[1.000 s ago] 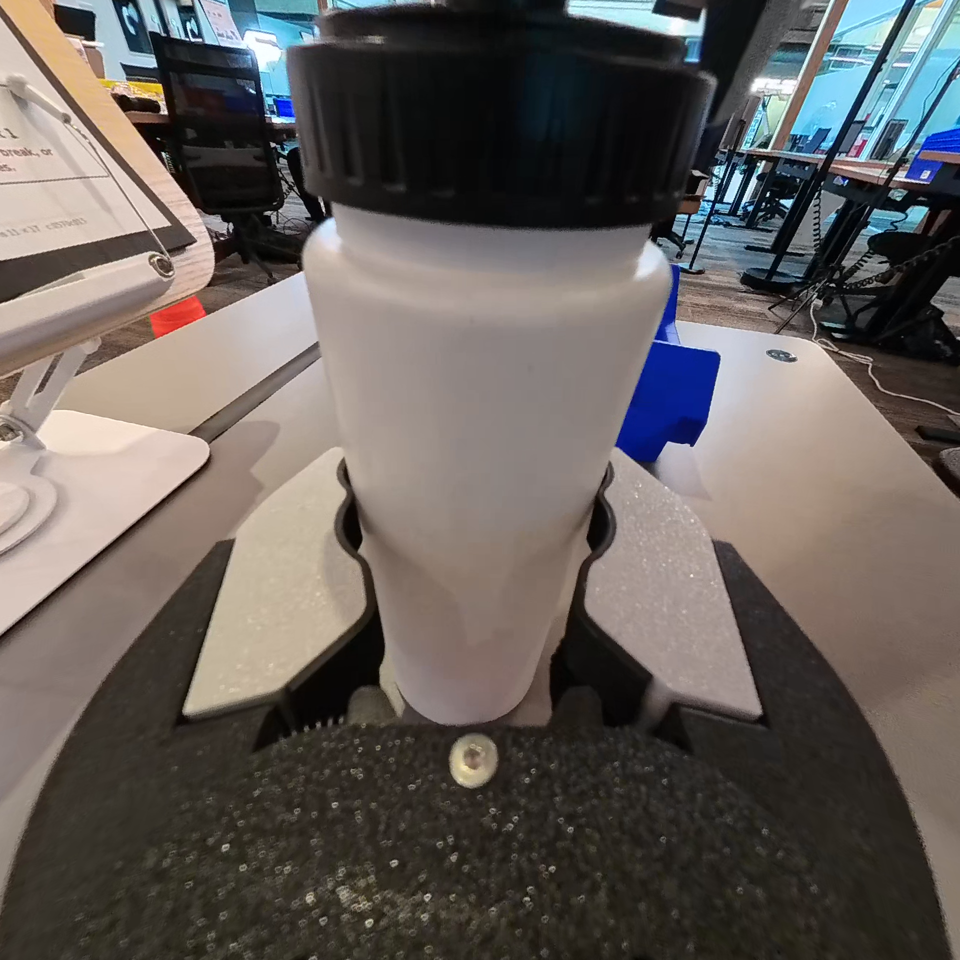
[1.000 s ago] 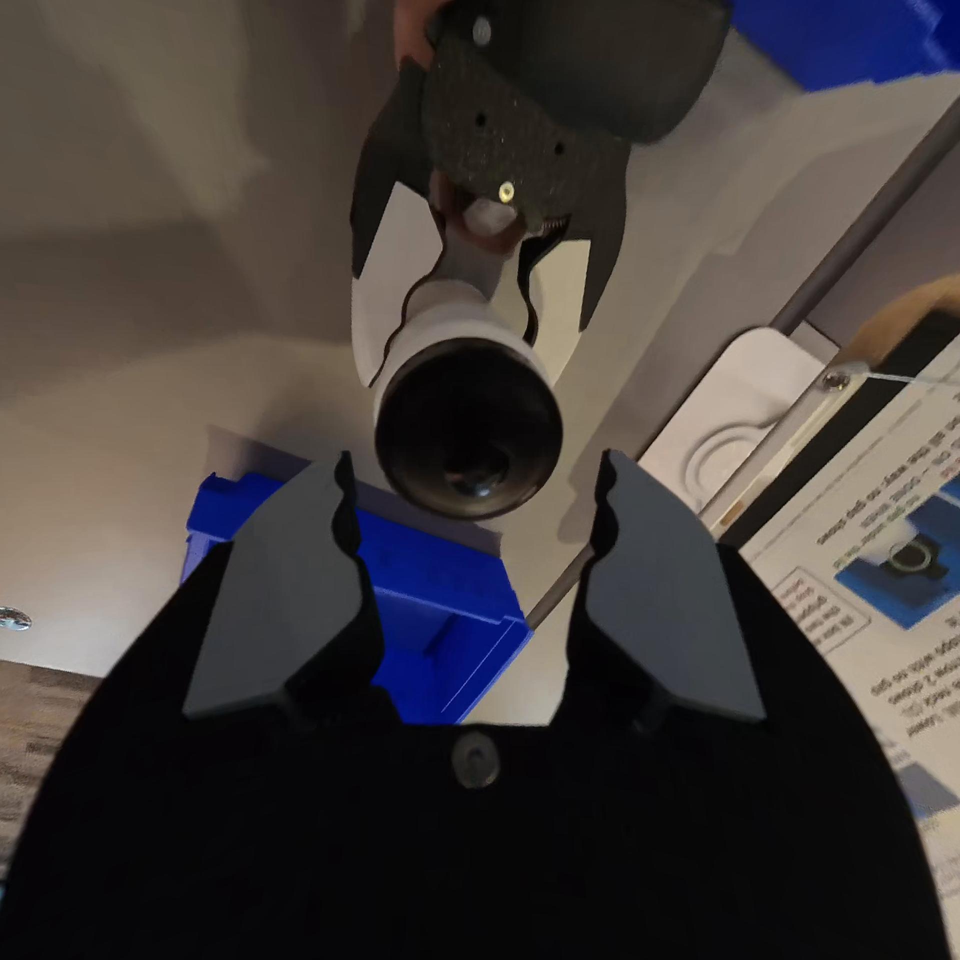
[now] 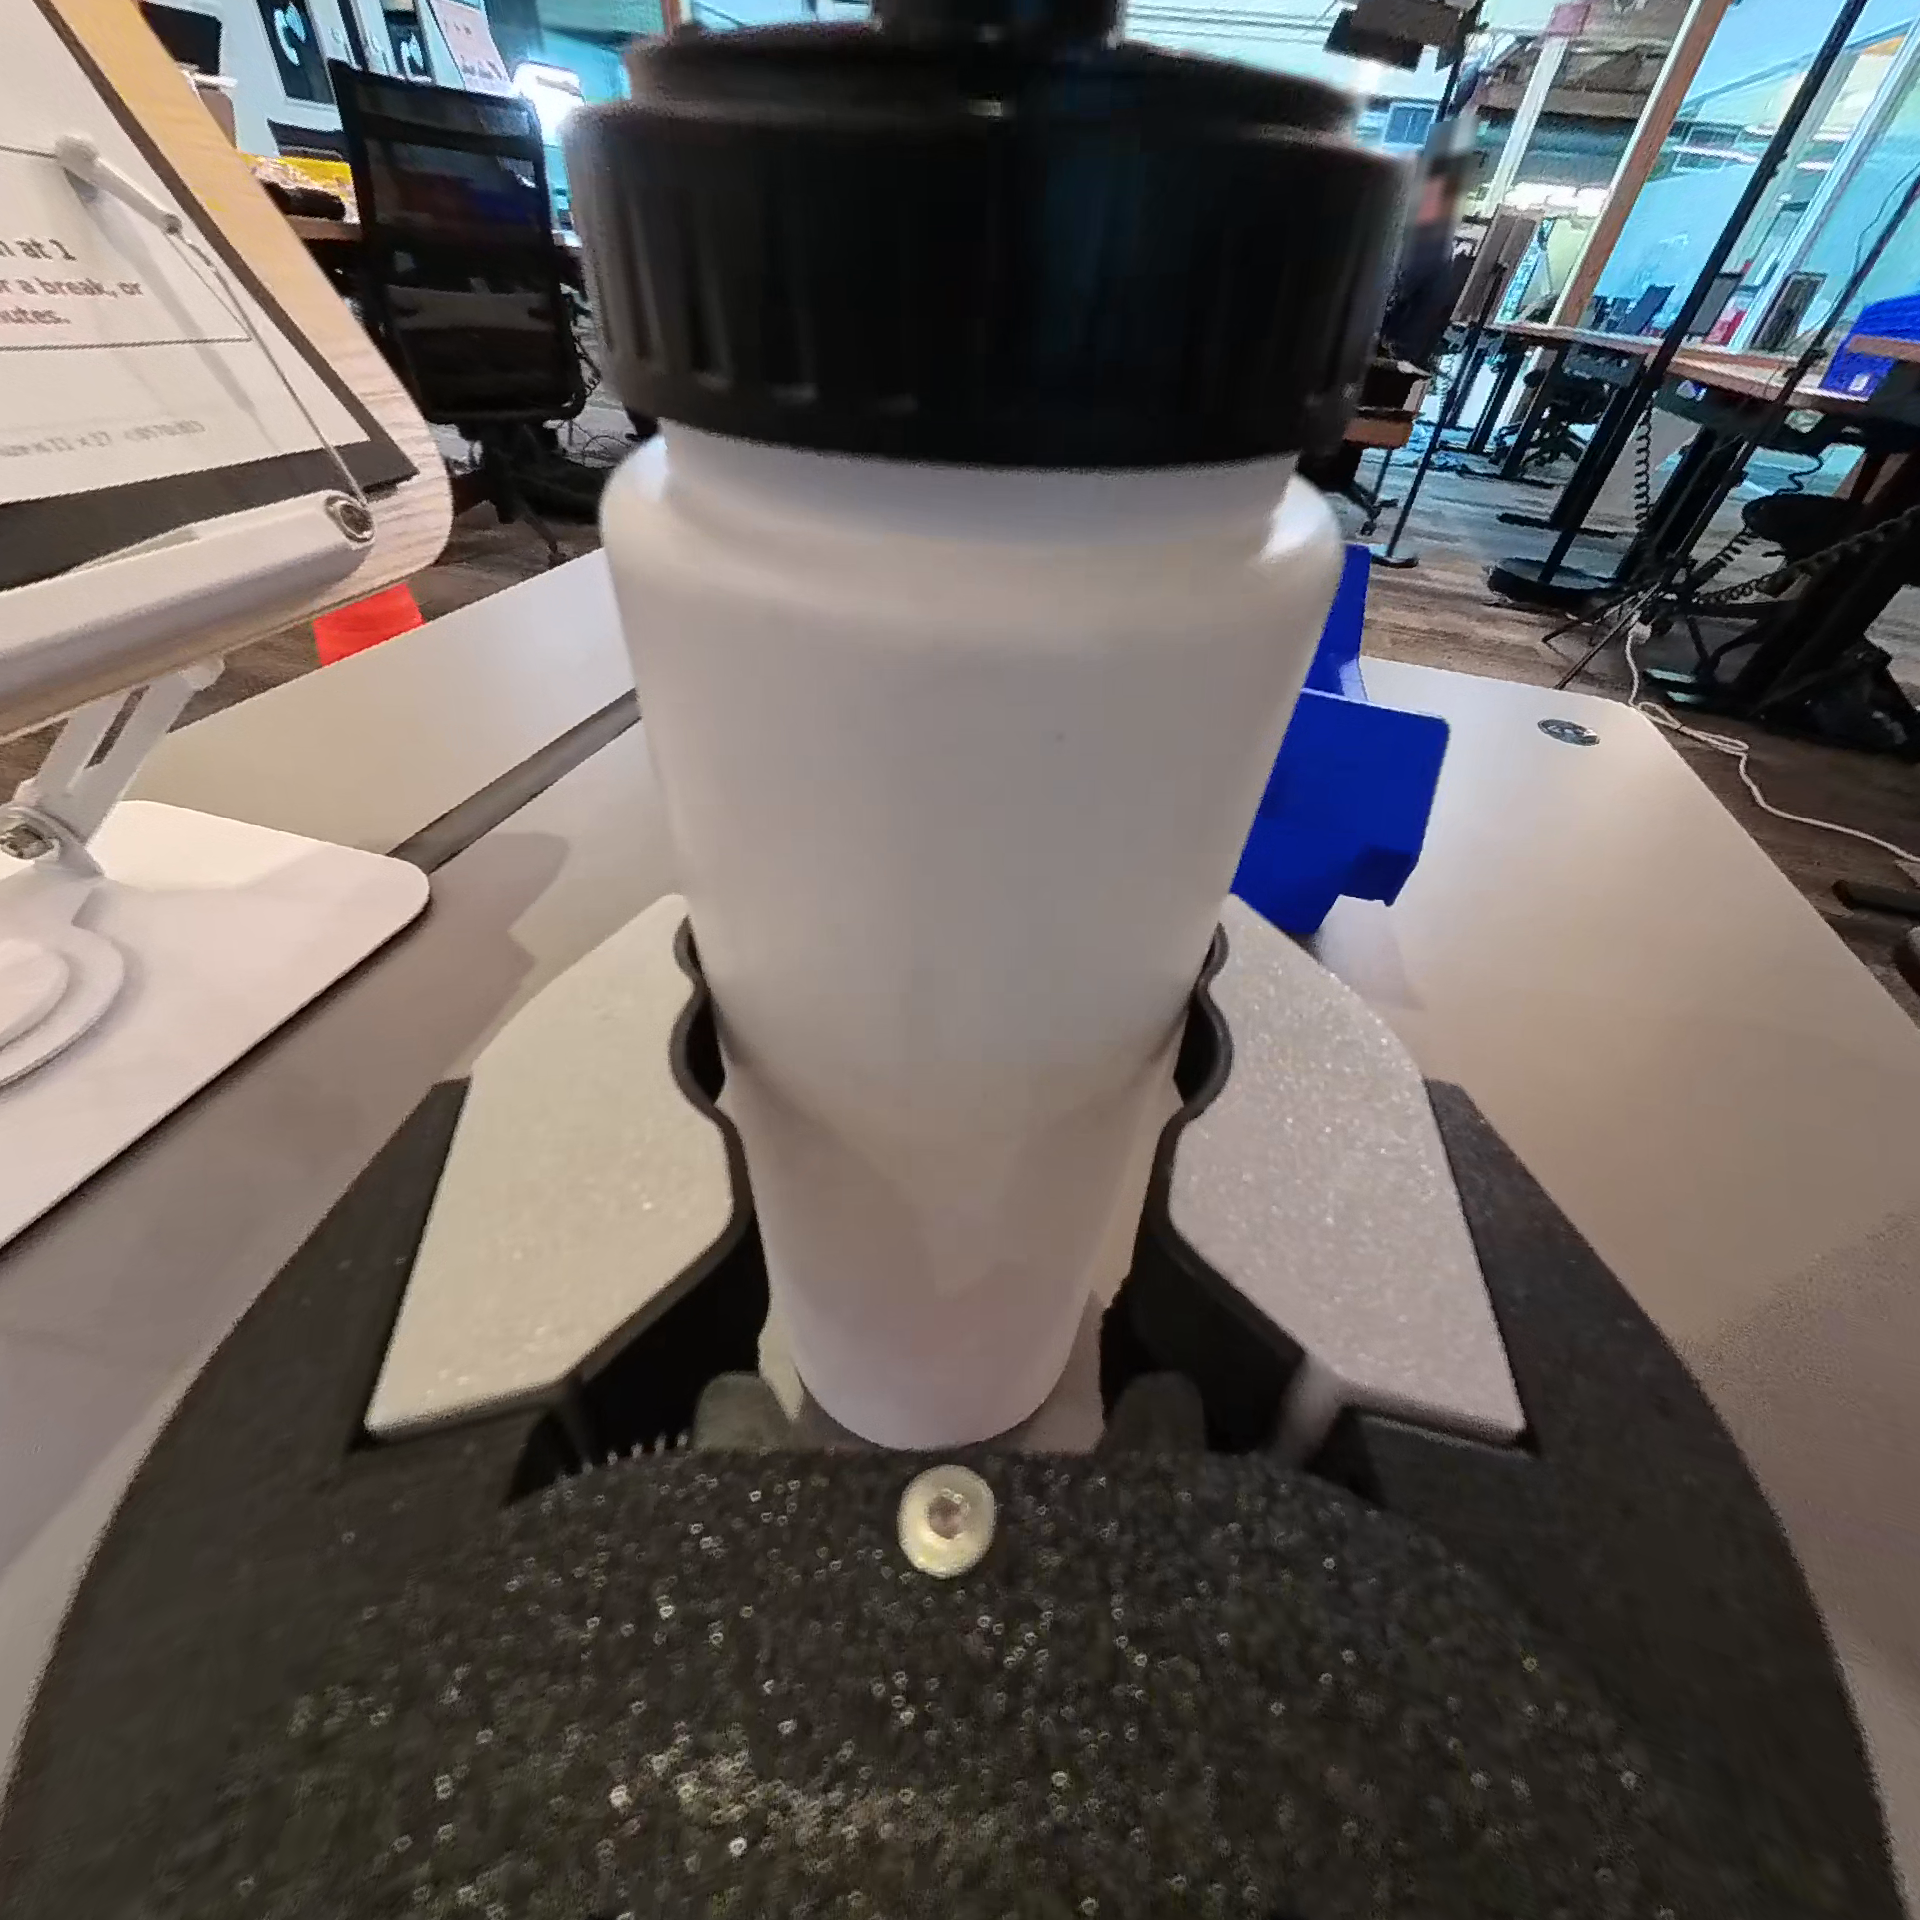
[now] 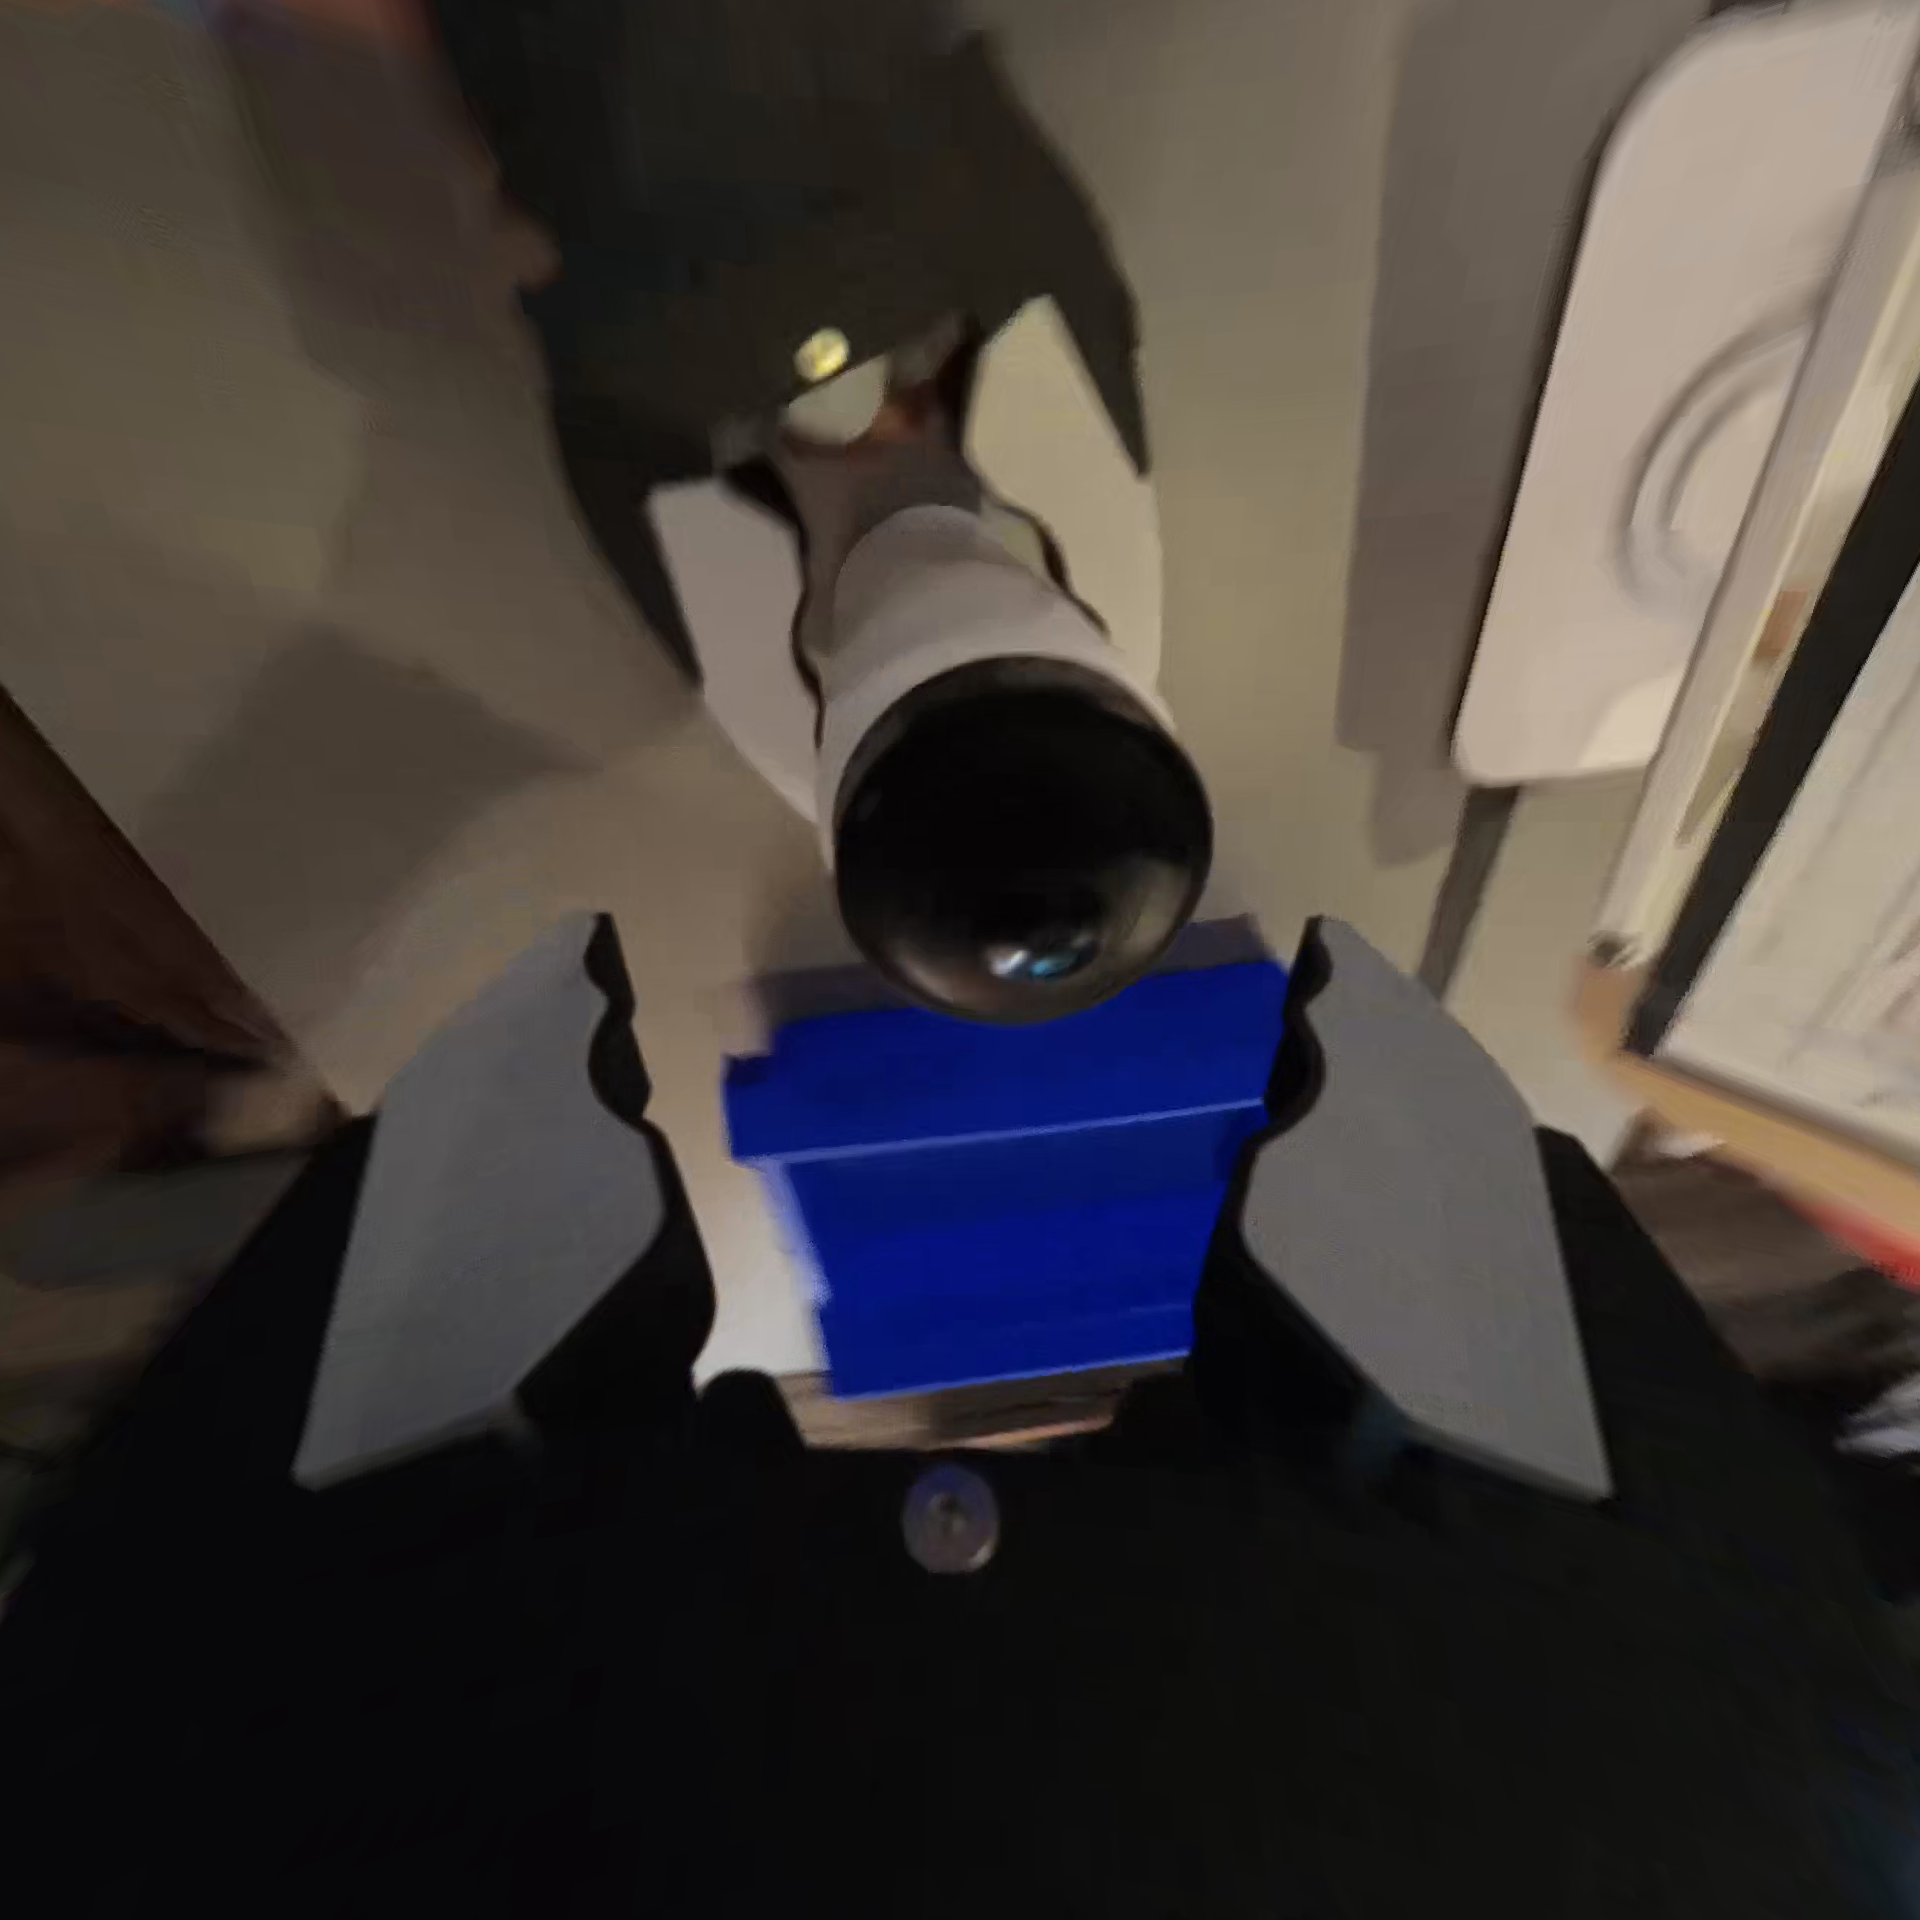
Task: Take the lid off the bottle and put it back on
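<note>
Bottle clamped in left tool

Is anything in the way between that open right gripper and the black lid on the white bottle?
Nothing: in the right wrist view, the right gripper faces the black lid across open air.

Bottle clamped low on its body between both fingers of the left gripper, lid seated on its top. Behind the bottle and to its right, a bin resting on the table. To the left on the same table, a stand carrying a tilted board. Beyond the table edge, chairs and desks. From the right wrist view, right gripper spread wide above the lid, clear of it, with the bin showing between its fingers.
</note>
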Motion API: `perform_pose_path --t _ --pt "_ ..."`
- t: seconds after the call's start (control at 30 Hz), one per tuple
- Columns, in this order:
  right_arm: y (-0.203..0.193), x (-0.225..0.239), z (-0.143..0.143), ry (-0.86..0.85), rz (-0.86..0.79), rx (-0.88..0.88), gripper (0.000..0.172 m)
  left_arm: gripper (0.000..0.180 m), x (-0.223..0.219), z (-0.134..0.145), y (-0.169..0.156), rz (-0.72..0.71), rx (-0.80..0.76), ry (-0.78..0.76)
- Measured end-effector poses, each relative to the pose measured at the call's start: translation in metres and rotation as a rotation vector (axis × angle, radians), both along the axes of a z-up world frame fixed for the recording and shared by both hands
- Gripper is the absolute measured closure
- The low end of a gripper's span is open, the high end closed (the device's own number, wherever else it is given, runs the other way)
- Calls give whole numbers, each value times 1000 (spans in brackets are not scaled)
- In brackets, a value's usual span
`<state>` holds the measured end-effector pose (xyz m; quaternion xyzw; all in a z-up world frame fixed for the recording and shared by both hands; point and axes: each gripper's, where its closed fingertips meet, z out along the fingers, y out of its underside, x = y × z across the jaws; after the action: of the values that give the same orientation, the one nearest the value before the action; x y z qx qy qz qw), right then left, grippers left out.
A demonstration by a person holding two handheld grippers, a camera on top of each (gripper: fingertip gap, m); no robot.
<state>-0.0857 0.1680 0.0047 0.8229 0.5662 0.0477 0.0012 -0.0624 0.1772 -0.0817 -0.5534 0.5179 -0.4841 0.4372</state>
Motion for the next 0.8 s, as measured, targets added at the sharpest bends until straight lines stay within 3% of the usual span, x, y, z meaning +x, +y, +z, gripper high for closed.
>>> perform_pose_path --t 0.1,0.17,0.43,0.47,0.63,0.8 --pt "2 15 6 -67 379 84 65 94 0 0 -1 -4 1 -1" --pt "11 20 2 -65 527 141 69 94 0 0 -1 -7 3 0" --pt "20 1 -11 75 762 103 91 94 0 -1 -3 -18 3 4" --pt "17 2 -12 80 777 68 99 94 0 -1 -2 -17 1 5" --pt "18 2 -12 75 731 25 100 94 0 -1 -1 -13 -5 2" --pt "15 6 -12 -58 474 18 101 94 0 -1 -1 -2 6 14"
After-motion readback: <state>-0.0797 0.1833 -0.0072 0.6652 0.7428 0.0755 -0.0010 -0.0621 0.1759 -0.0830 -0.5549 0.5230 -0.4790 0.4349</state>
